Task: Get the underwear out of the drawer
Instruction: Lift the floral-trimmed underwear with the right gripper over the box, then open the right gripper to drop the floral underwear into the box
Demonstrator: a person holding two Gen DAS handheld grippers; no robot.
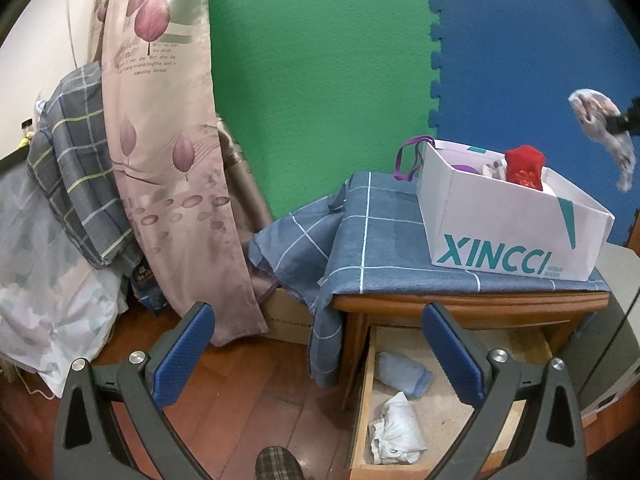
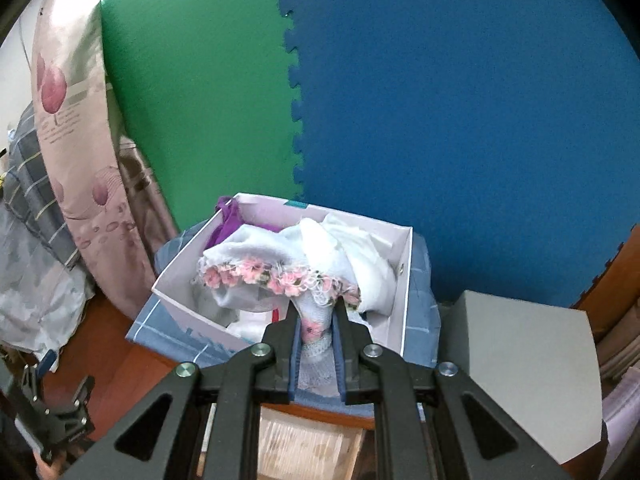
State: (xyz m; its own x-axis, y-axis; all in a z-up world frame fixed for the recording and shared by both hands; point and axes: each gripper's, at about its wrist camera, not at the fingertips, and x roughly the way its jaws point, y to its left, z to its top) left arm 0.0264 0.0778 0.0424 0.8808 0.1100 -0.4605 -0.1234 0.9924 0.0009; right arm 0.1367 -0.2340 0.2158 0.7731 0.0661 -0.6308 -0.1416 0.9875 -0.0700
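My right gripper (image 2: 316,316) is shut on white underwear with pink floral lace trim (image 2: 280,276) and holds it over the white XINCCI box (image 2: 404,292); the garment also hangs at the far right of the left wrist view (image 1: 604,132). My left gripper (image 1: 318,312) is open and empty, above the floor beside the open wooden drawer (image 1: 366,396). In the drawer lie a light-blue folded garment (image 1: 404,372) and a crumpled white garment (image 1: 394,436). The box (image 1: 504,224) stands on the nightstand and holds a red item (image 1: 524,168).
A blue checked cloth (image 1: 372,236) covers the nightstand (image 1: 460,308). A pink floral curtain (image 1: 168,160) and bedding (image 1: 48,260) are at left. Green and blue foam mats (image 1: 320,80) line the wall. A grey box (image 2: 520,364) sits right of the nightstand. A plaid slipper (image 1: 278,464) is on the wood floor.
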